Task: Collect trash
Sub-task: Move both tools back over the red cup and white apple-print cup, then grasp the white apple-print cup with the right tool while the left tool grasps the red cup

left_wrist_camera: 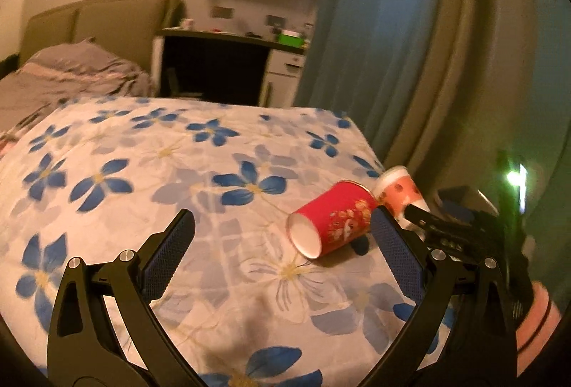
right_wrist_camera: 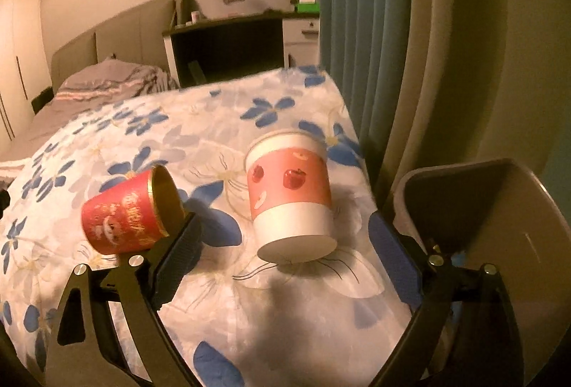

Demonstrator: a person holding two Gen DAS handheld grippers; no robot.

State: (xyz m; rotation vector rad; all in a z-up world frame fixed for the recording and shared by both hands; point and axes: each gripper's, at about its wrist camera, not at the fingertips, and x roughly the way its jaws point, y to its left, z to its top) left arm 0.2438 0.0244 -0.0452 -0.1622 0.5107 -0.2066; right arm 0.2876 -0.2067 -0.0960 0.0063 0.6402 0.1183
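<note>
My left tongs (left_wrist_camera: 285, 240) hang wide open over the flowered bedspread (left_wrist_camera: 142, 155), empty. Just past their right finger lies the red cup (left_wrist_camera: 333, 222) on its side, mouth toward me. My right tongs (right_wrist_camera: 285, 237) are wide open too, holding nothing. The white and pink cup (right_wrist_camera: 291, 197) with apples on it sits between their fingers but a little ahead of the tips, upside down and tilted. The red cup touches my right tongs' left finger from outside. To the right, beside the bed edge, stands a grey bin (right_wrist_camera: 478, 208), open. Farther off are the blue curtain (right_wrist_camera: 342, 5), a desk (left_wrist_camera: 228, 65) and a pillow (left_wrist_camera: 75, 60).
</note>
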